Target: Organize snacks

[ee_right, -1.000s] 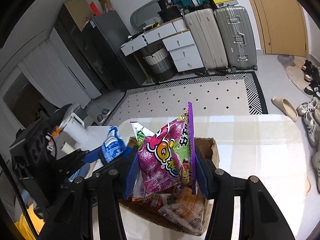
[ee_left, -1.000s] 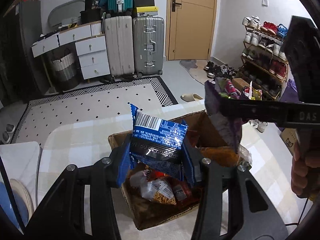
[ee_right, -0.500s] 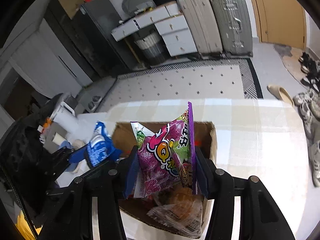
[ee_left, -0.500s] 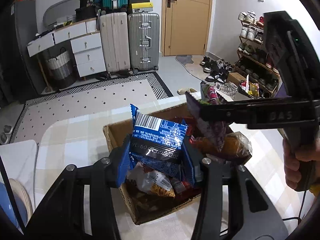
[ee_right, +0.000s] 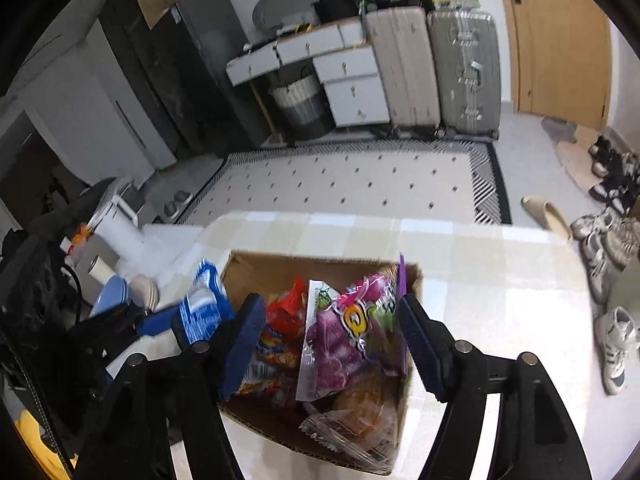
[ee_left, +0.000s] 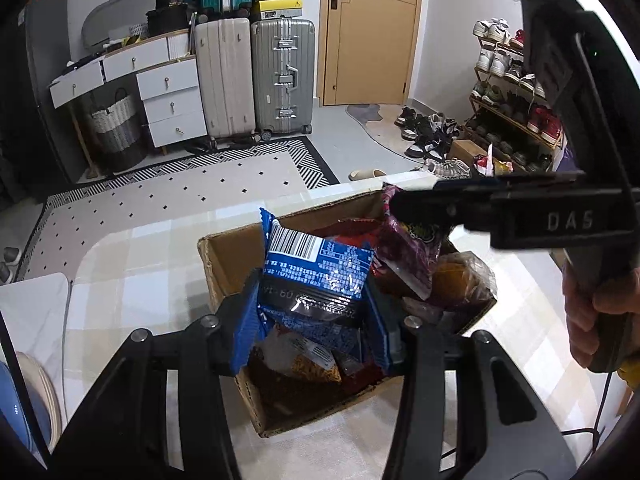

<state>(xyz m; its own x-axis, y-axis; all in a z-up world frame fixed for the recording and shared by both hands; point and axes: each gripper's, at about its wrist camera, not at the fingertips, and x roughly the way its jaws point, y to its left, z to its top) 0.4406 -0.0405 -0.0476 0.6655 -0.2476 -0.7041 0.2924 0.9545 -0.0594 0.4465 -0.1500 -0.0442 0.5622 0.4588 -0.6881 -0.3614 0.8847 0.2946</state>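
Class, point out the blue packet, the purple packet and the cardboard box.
blue packet (ee_left: 316,276): left wrist view, its printed face.
purple packet (ee_right: 352,340): right wrist view, its front.
cardboard box (ee_right: 280,270): right wrist view, its inner back wall.

right claw (ee_right: 330,336) opening, purple snack bag (ee_right: 352,344) released into cardboard box (ee_right: 320,268)

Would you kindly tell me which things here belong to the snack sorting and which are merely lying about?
Belongs to the job:
cardboard box
blue snack packet
purple snack bag
left tongs
right tongs, opening

Lying about:
suitcases
shoe rack
slipper
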